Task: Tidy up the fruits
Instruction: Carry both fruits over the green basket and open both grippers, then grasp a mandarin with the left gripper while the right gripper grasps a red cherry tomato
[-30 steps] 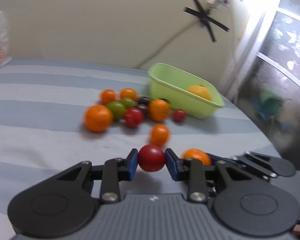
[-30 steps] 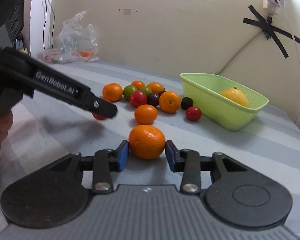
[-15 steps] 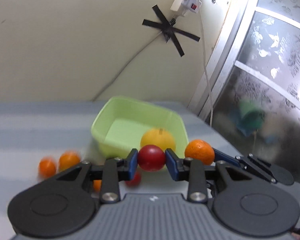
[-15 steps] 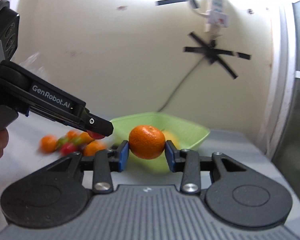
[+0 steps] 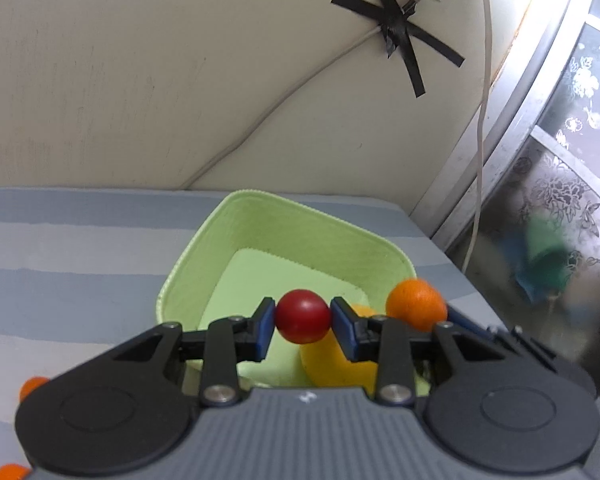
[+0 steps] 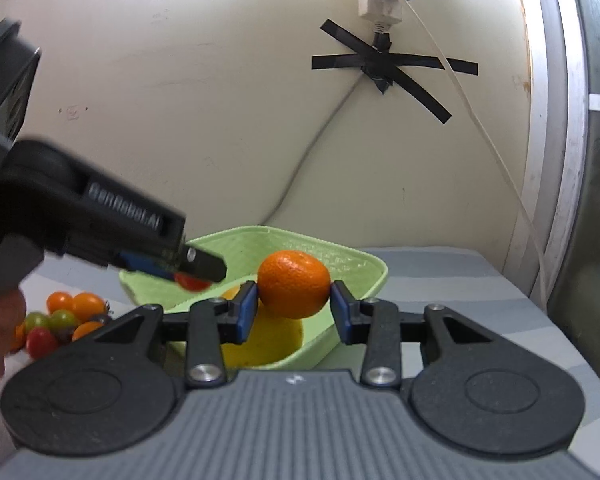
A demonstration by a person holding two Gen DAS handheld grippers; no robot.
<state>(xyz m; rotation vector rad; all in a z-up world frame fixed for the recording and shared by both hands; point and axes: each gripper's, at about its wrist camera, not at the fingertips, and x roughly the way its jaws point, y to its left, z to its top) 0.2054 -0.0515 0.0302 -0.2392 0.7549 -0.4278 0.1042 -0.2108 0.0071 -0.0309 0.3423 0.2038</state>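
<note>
Both claws hang over the green basket, loaded. The left claw pinches a red cherry tomato; the right claw pinches a mandarin. A yellow fruit already lies inside. The next move likely calls for lowering and letting go inside the rim. More fruits wait on the blue-striped tabletop, against a cream wall with a taped cable.

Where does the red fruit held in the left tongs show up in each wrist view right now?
Left wrist view: the red fruit sits centre frame, clamped between the left tongs' blue pads, above the green basket.
Right wrist view: only a red sliver shows at centre-left, under the tip of the left tongs.
Shared landmark: the black tape cross on the wall.
</note>
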